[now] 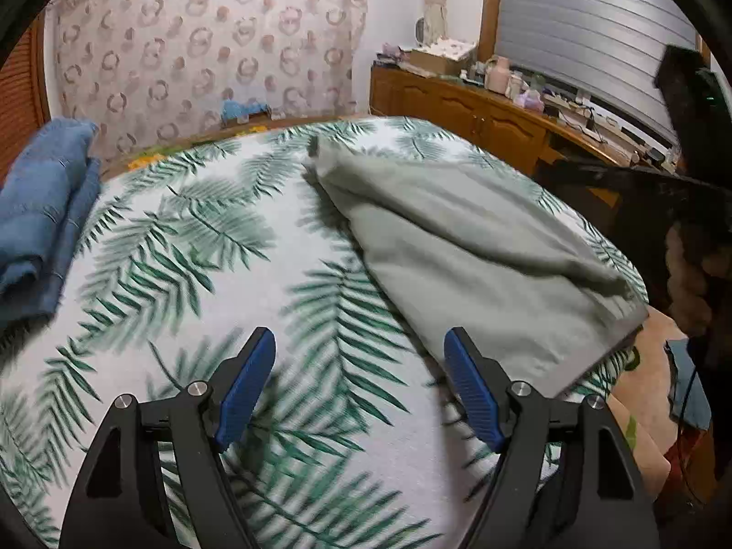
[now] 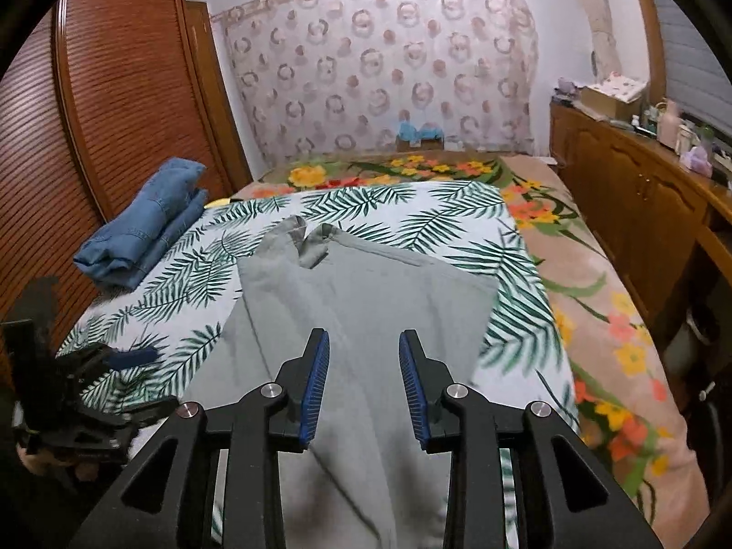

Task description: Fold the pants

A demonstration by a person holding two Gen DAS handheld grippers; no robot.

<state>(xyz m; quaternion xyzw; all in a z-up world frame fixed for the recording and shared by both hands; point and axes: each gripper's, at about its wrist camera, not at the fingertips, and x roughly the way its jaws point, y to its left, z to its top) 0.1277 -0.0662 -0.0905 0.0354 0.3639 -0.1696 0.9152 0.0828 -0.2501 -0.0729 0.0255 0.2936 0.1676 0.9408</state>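
Grey-green pants (image 1: 457,238) lie folded on the leaf-print sheet (image 1: 206,251), one edge reaching the bed's near right corner. My left gripper (image 1: 360,343) hovers open over the bare sheet just left of the pants, with nothing between its blue pads. In the right wrist view the pants (image 2: 366,283) stretch away from me, their two leg ends at the far side. My right gripper (image 2: 364,338) is above the pants, its jaws partly apart and holding no cloth. The left gripper (image 2: 114,359) shows at the left edge of that view.
Folded blue jeans (image 2: 146,224) lie at the far left of the sheet, beside a slatted wooden wardrobe (image 2: 114,91). A floral blanket (image 2: 594,297) covers the bed's right side. A wooden sideboard (image 2: 640,192) with clutter on top runs along the right wall.
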